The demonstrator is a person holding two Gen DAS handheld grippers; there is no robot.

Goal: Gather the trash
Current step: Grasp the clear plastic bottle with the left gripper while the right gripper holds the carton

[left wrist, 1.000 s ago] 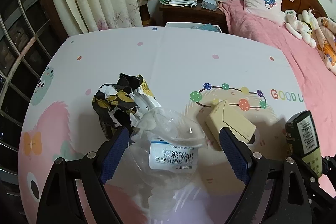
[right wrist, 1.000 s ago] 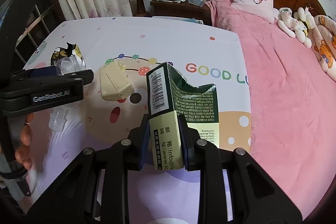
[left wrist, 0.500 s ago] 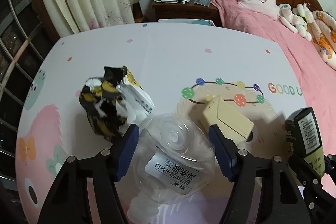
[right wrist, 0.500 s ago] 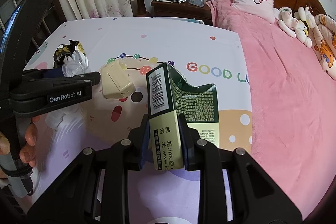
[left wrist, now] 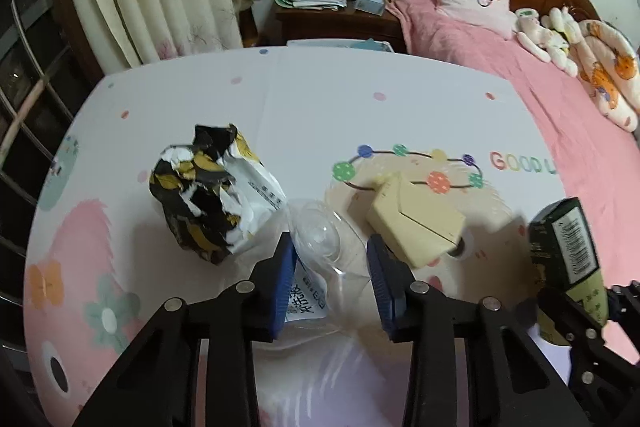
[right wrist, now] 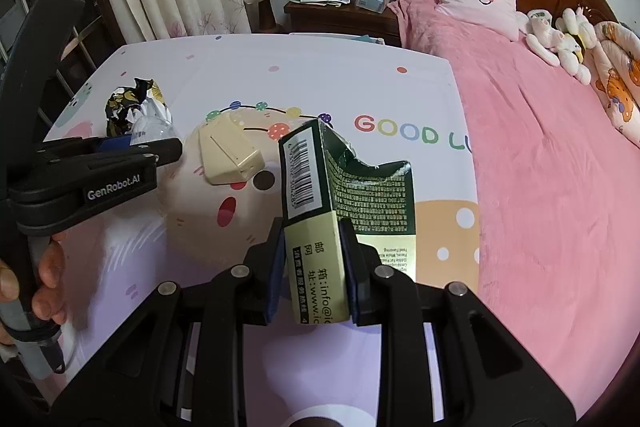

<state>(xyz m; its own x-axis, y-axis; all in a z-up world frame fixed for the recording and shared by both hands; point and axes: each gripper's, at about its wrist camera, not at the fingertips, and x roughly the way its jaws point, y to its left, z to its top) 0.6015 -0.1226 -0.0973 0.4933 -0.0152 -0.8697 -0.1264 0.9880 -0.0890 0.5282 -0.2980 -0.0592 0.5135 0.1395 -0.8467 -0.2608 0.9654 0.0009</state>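
Clear plastic bottle (left wrist: 320,247) sat pinched as the left gripper (left wrist: 330,259) jaws were closing; the right gripper (right wrist: 312,267) clamped a green carton (right wrist: 336,195).

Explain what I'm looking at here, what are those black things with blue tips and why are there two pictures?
There is no robot here. A person holds a pair of hand-held tongs in each hand, and each pair carries a wide-angle camera looking along its fingers, so each picture is one hand's view.

In the left hand's view, the left tongs have just been closing around a clear plastic bottle, and the blue pads now press on it. In the right hand's view, the right tongs are clamped on a torn green carton.

Still lying on the cartoon-printed mat are a crumpled black and yellow wrapper and a beige box. A pink bed lies alongside.
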